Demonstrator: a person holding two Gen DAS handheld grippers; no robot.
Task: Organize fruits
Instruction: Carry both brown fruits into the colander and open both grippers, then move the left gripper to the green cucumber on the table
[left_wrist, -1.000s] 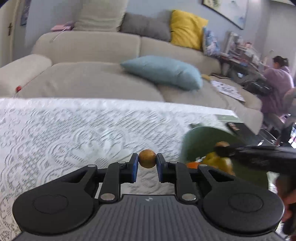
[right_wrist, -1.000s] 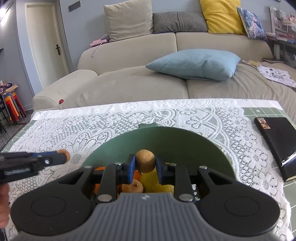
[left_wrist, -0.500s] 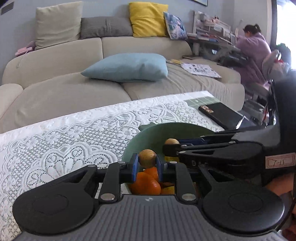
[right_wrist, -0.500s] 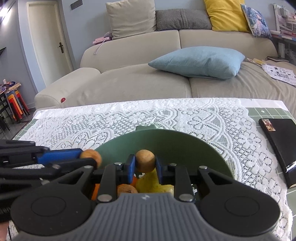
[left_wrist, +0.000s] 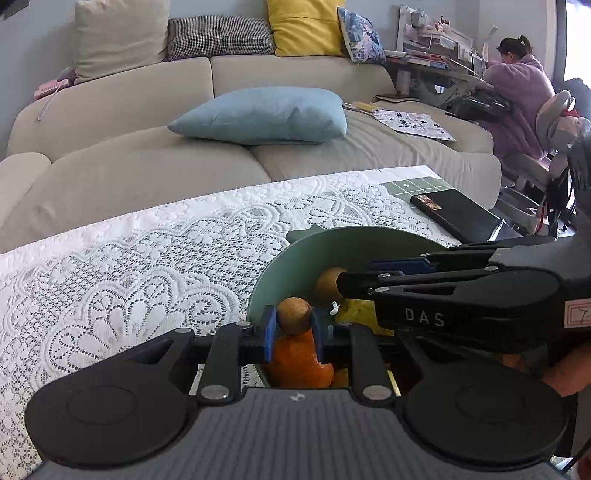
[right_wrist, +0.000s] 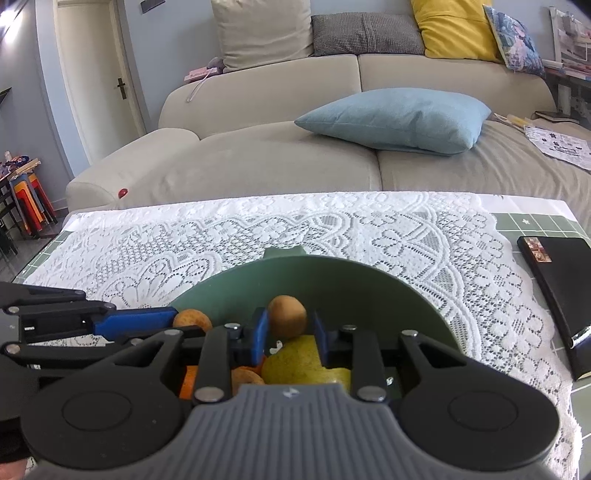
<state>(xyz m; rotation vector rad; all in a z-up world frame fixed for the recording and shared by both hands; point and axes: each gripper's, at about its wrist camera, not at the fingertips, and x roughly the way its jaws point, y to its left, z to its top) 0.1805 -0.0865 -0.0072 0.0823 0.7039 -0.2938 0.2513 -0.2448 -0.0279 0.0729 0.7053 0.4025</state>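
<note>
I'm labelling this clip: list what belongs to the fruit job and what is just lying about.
Job: green round bowl; small brown round fruit in left gripper; small brown fruit in right gripper; orange; yellow pear.
Lying about: black flat box; white lace tablecloth.

Left hand-held gripper (left_wrist: 294, 326) clamped shut, right hand-held gripper (right_wrist: 289, 334) slightly parted, side by side.

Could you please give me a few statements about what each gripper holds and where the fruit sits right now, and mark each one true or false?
1. The left gripper grips a small brown round fruit. True.
2. The right gripper is empty. False: a similar brown fruit sits between its jaws, which look slightly parted.
3. The green bowl holds a yellow-green pear. True.
4. The black book lies inside the bowl. False: it lies beside it on the table.
</note>
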